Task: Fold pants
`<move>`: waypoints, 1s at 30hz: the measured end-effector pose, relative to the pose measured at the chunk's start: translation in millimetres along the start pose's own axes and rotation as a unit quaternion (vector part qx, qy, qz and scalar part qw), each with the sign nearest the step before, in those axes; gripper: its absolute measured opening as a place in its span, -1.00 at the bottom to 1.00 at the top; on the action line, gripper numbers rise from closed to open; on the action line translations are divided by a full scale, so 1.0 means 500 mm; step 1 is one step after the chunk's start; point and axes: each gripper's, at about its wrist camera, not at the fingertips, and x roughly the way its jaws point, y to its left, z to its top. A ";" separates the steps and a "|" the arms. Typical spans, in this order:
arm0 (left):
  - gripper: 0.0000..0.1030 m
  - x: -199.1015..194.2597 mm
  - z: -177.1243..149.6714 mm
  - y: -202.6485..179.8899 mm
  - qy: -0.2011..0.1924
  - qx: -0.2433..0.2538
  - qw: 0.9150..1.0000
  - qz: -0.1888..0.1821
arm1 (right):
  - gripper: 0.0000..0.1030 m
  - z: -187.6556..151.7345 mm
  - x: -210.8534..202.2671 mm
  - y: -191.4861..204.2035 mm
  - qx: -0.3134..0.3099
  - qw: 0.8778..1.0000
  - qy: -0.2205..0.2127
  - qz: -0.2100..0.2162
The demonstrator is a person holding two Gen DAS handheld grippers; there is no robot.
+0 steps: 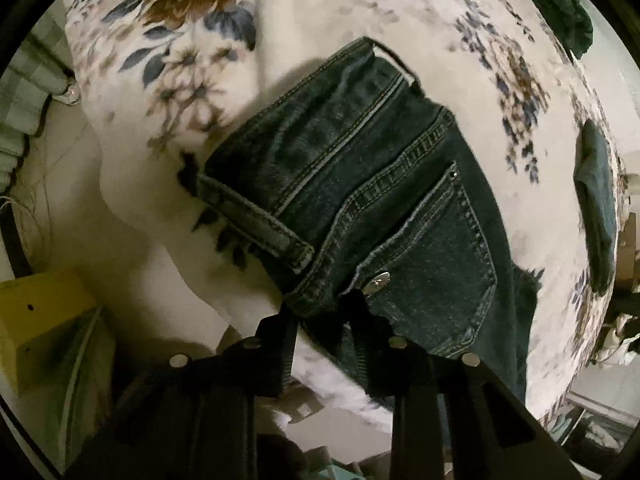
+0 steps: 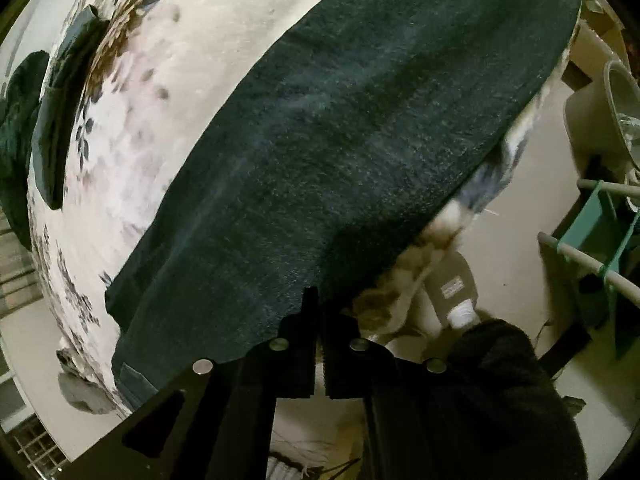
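Lying on the floral blanket [image 1: 192,40], jeans [image 1: 400,208] meet both grippers' fingers [image 1: 360,304].

A bed covered by a fleecy white blanket [image 1: 320,12] printed with brown and blue flowers fills most of both views. Dark blue jeans [image 1: 360,184] lie directly on it: in the left wrist view the waistband and back pocket sit in the centre of the frame, and in the right wrist view a long leg runs from upper right to lower left. A smaller folded dark cloth [image 1: 596,204] lies on the blanket at the right edge of the left view, well apart from the jeans, near the bed's far side.
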 end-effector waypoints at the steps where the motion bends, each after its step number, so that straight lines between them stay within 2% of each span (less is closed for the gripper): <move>1: -0.56 0.006 -0.003 0.008 0.003 0.001 1.000 0.003 | -0.96 -0.002 0.000 -0.002 -0.004 1.000 0.001 -0.005; 5: -0.52 0.031 0.014 0.018 0.014 0.004 1.000 0.007 | -0.96 0.001 0.026 -0.010 -0.010 1.000 0.010 -0.023; 8: -0.49 0.018 0.012 0.022 0.023 0.007 1.000 -0.003 | -0.92 0.017 0.051 -0.013 -0.011 0.999 0.039 -0.036; 9: -0.49 0.016 0.020 0.016 0.024 0.008 1.000 -0.009 | -0.74 0.022 0.048 -0.010 -0.010 0.998 0.049 -0.037; 11: -0.49 -0.017 0.023 0.024 0.023 0.013 1.000 0.004 | -0.46 0.020 0.023 0.012 -0.027 0.997 0.066 -0.041; 12: -0.41 -0.029 0.027 0.028 0.019 0.013 1.000 0.011 | -0.19 0.015 0.009 0.028 -0.041 0.996 0.071 -0.041; 13: -0.35 -0.043 0.030 0.030 0.012 0.013 1.000 0.010 | -0.06 0.008 -0.006 0.053 -0.057 0.995 0.076 -0.038; 14: -0.28 -0.058 0.037 0.033 0.000 0.013 1.000 0.014 | -0.04 0.000 -0.019 0.091 -0.082 0.993 0.084 -0.027; 15: 0.02 -0.069 0.048 0.033 -0.011 0.014 1.000 0.019 | 0.04 -0.006 -0.024 0.126 -0.105 0.990 0.091 -0.017; 17: 0.42 -0.080 0.065 0.023 -0.035 0.020 0.999 0.025 | 0.14 -0.019 -0.018 0.226 -0.168 0.980 0.106 0.004; 19: 0.45 -0.069 0.085 0.014 -0.045 0.022 0.998 0.025 | 0.27 -0.030 0.013 0.347 -0.246 0.962 0.117 0.028; 22: 0.47 -0.011 0.076 0.014 -0.050 0.033 0.997 0.044 | 0.28 -0.044 0.088 0.514 -0.354 0.928 0.111 0.023; 23: 0.47 0.003 0.082 0.014 -0.050 0.040 0.996 0.054 | 0.28 -0.051 0.124 0.572 -0.392 0.913 0.112 0.016; 25: 0.47 0.025 0.092 0.025 -0.048 0.048 0.996 0.063 | 0.28 -0.059 0.170 0.630 -0.437 0.891 0.124 0.001; 26: 0.48 0.031 0.092 0.028 -0.046 0.056 0.995 0.070 | 0.28 -0.064 0.205 0.658 -0.459 0.878 0.134 -0.022; 27: 0.60 0.037 0.091 0.031 -0.044 0.063 0.994 0.078 | 0.28 -0.074 0.230 0.678 -0.468 0.872 0.141 -0.037; 28: 0.63 0.043 0.089 0.041 -0.039 0.067 0.994 0.082 | 0.21 -0.075 0.249 0.692 -0.470 0.869 0.149 -0.043; 29: 0.67 0.051 0.088 0.049 -0.032 0.065 0.994 0.078 | 0.00 -0.070 0.264 0.696 -0.467 0.869 0.151 -0.057; 30: 0.72 0.059 0.088 0.060 -0.023 0.059 0.995 0.073 | -0.68 -0.064 0.265 0.699 -0.463 0.872 0.147 -0.061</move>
